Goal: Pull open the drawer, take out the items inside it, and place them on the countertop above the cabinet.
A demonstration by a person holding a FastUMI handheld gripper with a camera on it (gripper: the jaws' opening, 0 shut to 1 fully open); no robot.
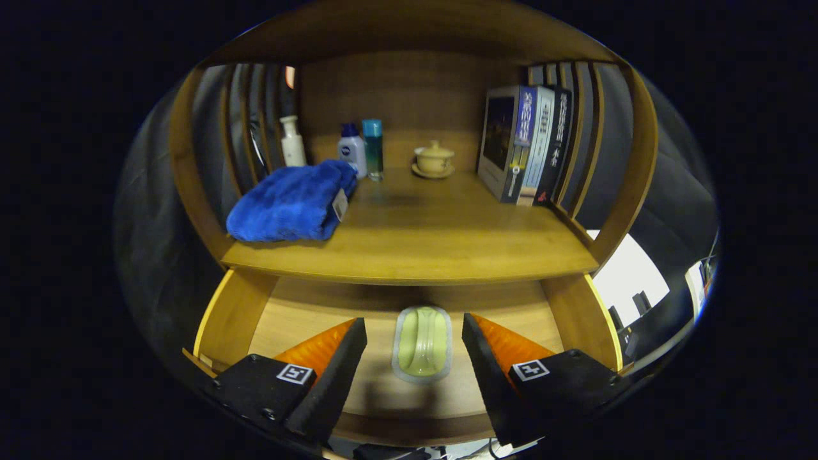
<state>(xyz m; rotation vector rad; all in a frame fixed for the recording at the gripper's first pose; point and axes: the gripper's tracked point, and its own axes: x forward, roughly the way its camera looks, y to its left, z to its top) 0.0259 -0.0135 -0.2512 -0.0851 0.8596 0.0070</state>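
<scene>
In the open drawer (287, 319), on its pale wooden floor, lies one small green dish (422, 344) with a pale rim, long and rounded, flat on its base. It sits between the two fingers of the gripper (414, 348) and slightly beyond their tips, touching neither. The jaws stand wide apart, with clear gaps either side of the dish.

The drawer is already pulled out, so the step in hand looks to be the pick from inside it. The next move probably calls for easing the gripper forward and down until the fingers flank the dish's long sides, then closing on it; the dish is low and smooth, so a shallow or off-centre grip could let it slip. After that it must be lifted clear of the drawer front and carried up to the countertop (415, 249) directly above.

No other item is seen in the drawer, though its near part is hidden behind the fingers.

On the countertop, the near middle is bare, which suits a placement. At its left lies one folded blue towel (287, 203). Behind that, along the far wall, stand three bottles (353, 149), then one lidded cup (434, 159) on a saucer. At the right stand about three books (527, 144), upright against the slatted side.
</scene>
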